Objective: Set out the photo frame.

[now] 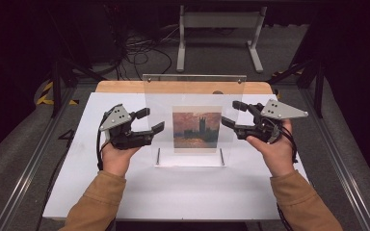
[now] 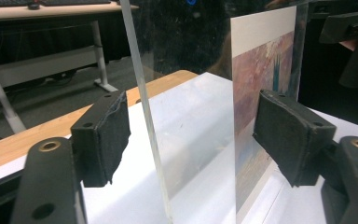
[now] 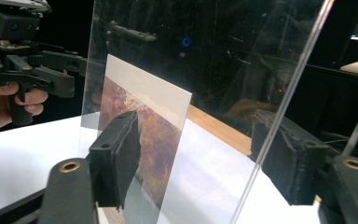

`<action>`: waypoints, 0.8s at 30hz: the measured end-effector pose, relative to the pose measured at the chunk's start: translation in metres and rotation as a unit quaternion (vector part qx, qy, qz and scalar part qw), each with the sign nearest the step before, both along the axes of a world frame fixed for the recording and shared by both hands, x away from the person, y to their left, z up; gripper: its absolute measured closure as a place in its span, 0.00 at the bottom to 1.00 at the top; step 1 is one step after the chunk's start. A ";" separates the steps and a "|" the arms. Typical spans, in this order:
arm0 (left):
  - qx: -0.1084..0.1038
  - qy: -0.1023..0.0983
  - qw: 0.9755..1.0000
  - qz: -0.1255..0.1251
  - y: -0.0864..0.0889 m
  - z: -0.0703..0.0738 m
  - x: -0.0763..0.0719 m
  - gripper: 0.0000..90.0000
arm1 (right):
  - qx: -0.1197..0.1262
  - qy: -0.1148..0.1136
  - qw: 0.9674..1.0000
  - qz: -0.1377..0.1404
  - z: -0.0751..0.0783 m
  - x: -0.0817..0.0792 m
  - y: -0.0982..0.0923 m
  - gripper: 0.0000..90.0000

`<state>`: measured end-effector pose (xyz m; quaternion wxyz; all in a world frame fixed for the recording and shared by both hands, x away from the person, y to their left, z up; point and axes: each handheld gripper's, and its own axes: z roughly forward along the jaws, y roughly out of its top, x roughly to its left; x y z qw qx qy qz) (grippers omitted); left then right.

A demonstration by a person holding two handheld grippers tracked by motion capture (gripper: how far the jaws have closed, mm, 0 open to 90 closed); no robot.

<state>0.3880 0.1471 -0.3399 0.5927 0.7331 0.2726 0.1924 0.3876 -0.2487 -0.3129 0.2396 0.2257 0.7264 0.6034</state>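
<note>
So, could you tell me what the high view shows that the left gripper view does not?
High view: both forearms in tan sleeves, the whole white table and the frame's full outline. Left gripper view: the left gripper with its pads either side of the clear frame's edge, not touching. Both: the acrylic frame, the painting print and the right gripper.

Fingers (image 2: 102,140) straddle clear panel (image 2: 186,107), not touching

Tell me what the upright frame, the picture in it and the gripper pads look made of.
Frame: clear acrylic or glass, glossy; it is see-through, mirrors lights, and its cut edge shows pale.
Picture: likely printed paper or card, matt; thin sheet with a white border.
Pads: dark foam or rubber, matt; rough, slightly frayed edges.
</note>
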 end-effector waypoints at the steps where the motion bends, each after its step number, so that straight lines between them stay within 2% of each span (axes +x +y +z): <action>1: 0.001 0.001 1.000 0.001 0.000 0.000 -0.001 0.28 | -0.001 -0.003 1.000 -0.004 0.000 0.000 -0.001 0.33; 4: 0.000 0.000 1.000 0.005 0.003 0.000 -0.003 0.26 | -0.002 -0.001 1.000 -0.013 0.001 -0.004 -0.006 0.30; 11: 0.005 -0.006 1.000 0.006 0.014 0.003 -0.013 0.22 | -0.021 -0.011 0.999 -0.032 0.002 -0.015 -0.023 0.27; 16: 0.005 -0.004 1.000 0.007 0.026 0.005 -0.025 0.20 | -0.029 -0.007 0.999 -0.043 0.004 -0.026 -0.038 0.24; 19: 0.012 -0.006 1.000 0.012 0.035 0.005 -0.032 0.19 | -0.035 -0.006 0.998 -0.050 0.005 -0.034 -0.049 0.22; 21: 0.017 -0.004 1.000 0.013 0.039 0.005 -0.034 0.17 | -0.034 0.004 0.998 -0.051 0.004 -0.038 -0.054 0.23; 24: 0.030 -0.005 0.999 0.021 0.046 0.005 -0.038 0.13 | -0.041 0.002 0.998 -0.057 0.003 -0.045 -0.063 0.22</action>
